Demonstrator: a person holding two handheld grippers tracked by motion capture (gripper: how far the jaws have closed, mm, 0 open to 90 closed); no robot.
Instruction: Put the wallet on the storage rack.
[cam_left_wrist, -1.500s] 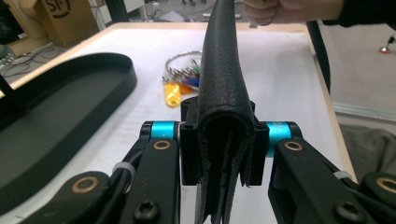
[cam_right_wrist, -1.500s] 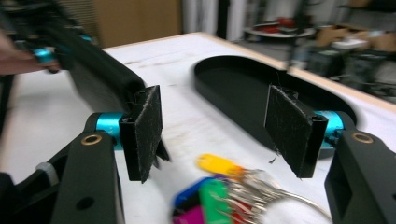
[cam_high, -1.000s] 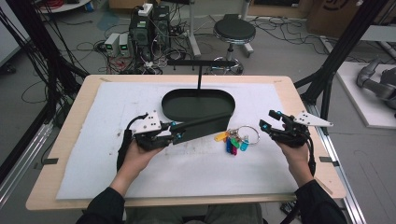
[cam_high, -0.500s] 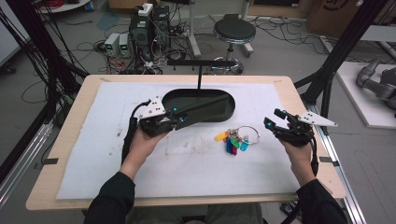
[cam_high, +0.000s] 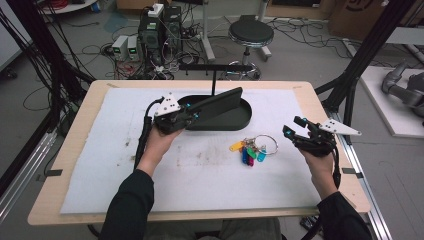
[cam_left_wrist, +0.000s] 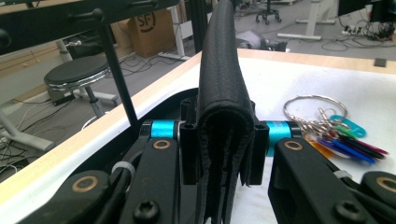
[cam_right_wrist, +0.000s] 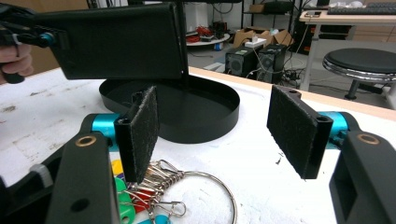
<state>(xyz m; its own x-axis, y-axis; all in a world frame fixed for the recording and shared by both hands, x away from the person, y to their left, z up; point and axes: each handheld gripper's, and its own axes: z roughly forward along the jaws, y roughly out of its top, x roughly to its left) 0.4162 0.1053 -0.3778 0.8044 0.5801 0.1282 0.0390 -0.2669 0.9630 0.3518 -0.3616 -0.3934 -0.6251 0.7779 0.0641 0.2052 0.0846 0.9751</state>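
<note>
Left claw pinches a black wallet — grained leather, folded edge rounded, layered leaves visible in the left gripper view. High view: wallet held tilted above the black oval tray, near its left part. Right claw spread, felt-like pads, holding nothing. Key bunch — wire ring, coloured plastic tags — lies on the white surface between the grippers. Tags partly hidden behind the jaws in the right gripper view.

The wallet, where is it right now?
In the high view the wallet is held in the shut left gripper, lifted over the left part of the black tray, up and left of the key ring.
</note>
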